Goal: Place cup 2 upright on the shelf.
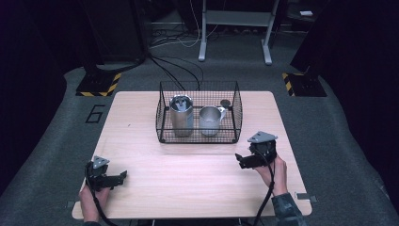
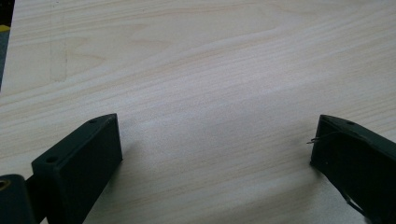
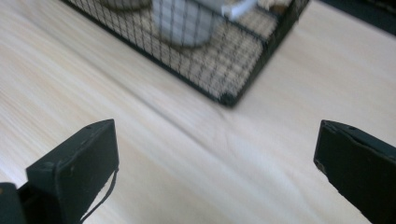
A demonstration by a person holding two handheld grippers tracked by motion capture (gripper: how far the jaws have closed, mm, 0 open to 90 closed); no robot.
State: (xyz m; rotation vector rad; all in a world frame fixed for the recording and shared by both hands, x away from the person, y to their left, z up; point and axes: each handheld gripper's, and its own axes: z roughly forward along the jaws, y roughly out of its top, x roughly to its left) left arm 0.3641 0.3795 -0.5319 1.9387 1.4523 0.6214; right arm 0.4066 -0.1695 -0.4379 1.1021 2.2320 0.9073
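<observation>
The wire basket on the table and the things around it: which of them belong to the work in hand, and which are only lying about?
Belong to the work:
wire basket
tall metal canister in it
metal mug beside the canister
right gripper, open, nearest the basket
left gripper, open, low over bare wood

Only lying about:
cables on the floor
grey stand legs
striped floor plates

The high view is dim and soft: the room around the pale wooden worktop [image 1: 188,179] sinks into near black, while light from above keeps the board evenly lit, with no glare. The black wire-mesh basket [image 1: 197,137] looks grainy. In the left gripper view the wood grain is fairly sharp, and a faint shadow lies beside the left black claw [image 2: 217,144]. The right gripper view is smeared by motion blur, the basket [image 3: 224,70] washed out and unfocused.
</observation>
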